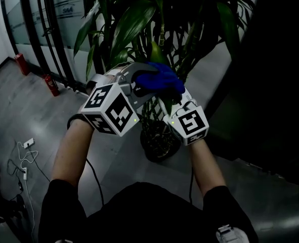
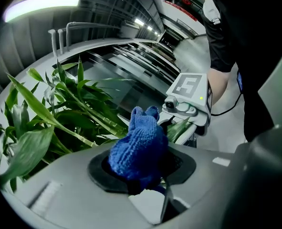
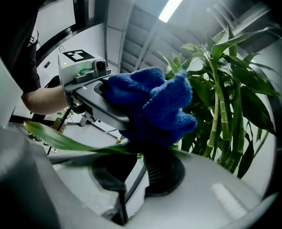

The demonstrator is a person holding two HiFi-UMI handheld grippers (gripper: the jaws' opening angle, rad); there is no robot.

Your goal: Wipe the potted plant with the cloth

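Note:
The potted plant has long green leaves and stands in a dark pot on the floor. My left gripper is shut on a bunched blue knitted cloth, which bulges out of its jaws. My right gripper sits just right of it and is shut on a long green leaf. In the right gripper view the cloth rests on that leaf right above my right gripper. The left gripper view shows the right gripper with the leaf coming out of it.
Grey floor lies below, with a white cable and plug at the left. Two red fire extinguishers stand by a glass partition. A dark wall closes the right side. Bamboo-like stems stand close behind the cloth.

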